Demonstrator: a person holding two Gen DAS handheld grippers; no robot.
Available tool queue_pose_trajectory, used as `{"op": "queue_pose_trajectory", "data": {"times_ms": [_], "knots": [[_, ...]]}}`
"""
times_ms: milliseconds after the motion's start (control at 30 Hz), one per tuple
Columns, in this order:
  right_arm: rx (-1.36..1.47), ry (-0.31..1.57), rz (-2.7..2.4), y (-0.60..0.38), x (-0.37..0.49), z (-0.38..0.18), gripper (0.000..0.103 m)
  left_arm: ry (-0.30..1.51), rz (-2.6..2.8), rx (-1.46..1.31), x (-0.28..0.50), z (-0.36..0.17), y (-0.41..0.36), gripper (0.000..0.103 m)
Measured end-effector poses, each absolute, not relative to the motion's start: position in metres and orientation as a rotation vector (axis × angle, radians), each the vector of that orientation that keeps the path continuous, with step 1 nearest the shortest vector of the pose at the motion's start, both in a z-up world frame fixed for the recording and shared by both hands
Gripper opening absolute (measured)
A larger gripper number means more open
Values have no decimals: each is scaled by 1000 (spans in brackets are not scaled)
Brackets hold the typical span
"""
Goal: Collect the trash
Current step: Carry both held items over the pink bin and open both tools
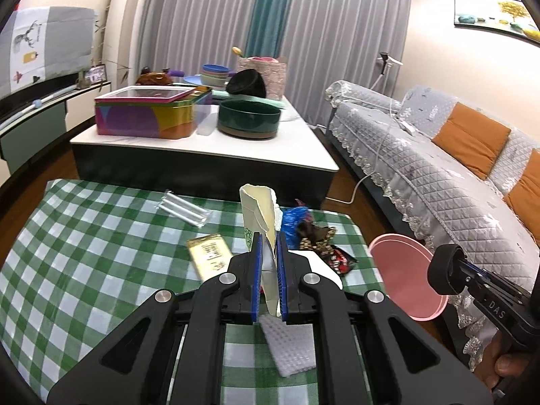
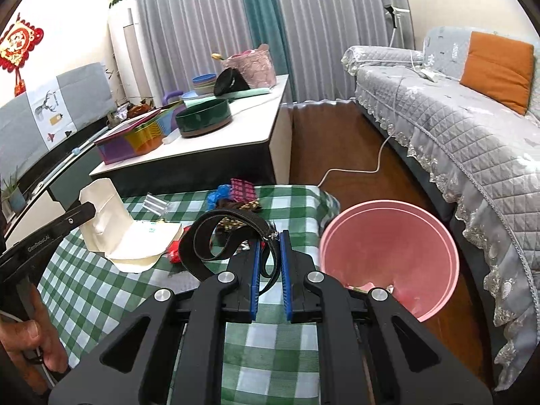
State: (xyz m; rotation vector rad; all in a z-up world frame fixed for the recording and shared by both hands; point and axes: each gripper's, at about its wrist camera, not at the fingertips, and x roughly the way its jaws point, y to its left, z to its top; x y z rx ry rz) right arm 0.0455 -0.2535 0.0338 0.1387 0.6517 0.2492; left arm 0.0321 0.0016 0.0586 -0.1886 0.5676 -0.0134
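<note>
Left gripper (image 1: 269, 256) was pinching a cream carton (image 1: 258, 209), torn and flattened, between the blue pads (image 1: 257, 270). Carton's long axis ran along the fingers in the left wrist view, torn end pointing to 12 o'clock, lower end hanging past the pads toward 6 o'clock. In the right wrist view the same carton (image 2: 125, 233) was seen at 9 o'clock, lifted over the checked table (image 2: 101, 287), opened flap spreading toward 3 o'clock.

Right gripper (image 2: 270, 256) was pressed nearly together on a black strap (image 2: 216, 236). Strap formed a loop rising to 11 o'clock from the pads, with a thin end hanging down between the pads toward 6 o'clock. Metal ring (image 2: 271, 233) sat just at the fingertips.

Pink bin (image 2: 388, 256) stood at 3 o'clock of the right gripper, beside the table edge, mouth open upward, some scraps inside at the bottom. Same bin (image 1: 405, 280) appeared at 3 o'clock in the left view, partly behind the right gripper (image 1: 445, 270).

Left on the table: clear packet (image 1: 184, 207) at 10 o'clock, gold packet (image 1: 209, 258) just left of the fingers, blue bag (image 1: 293, 219) and dark wrappers (image 1: 317, 239) at 1 o'clock, white pad (image 1: 290, 347) under the jaws.
</note>
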Motion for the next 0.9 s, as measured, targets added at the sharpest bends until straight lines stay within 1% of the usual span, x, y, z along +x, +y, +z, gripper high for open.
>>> {"op": "queue_pose_trajectory", "data": {"times_ms": [900], "knots": [[198, 634, 82, -326, 53, 31, 12, 580, -147, -130, 46, 57, -63, 8]]}}
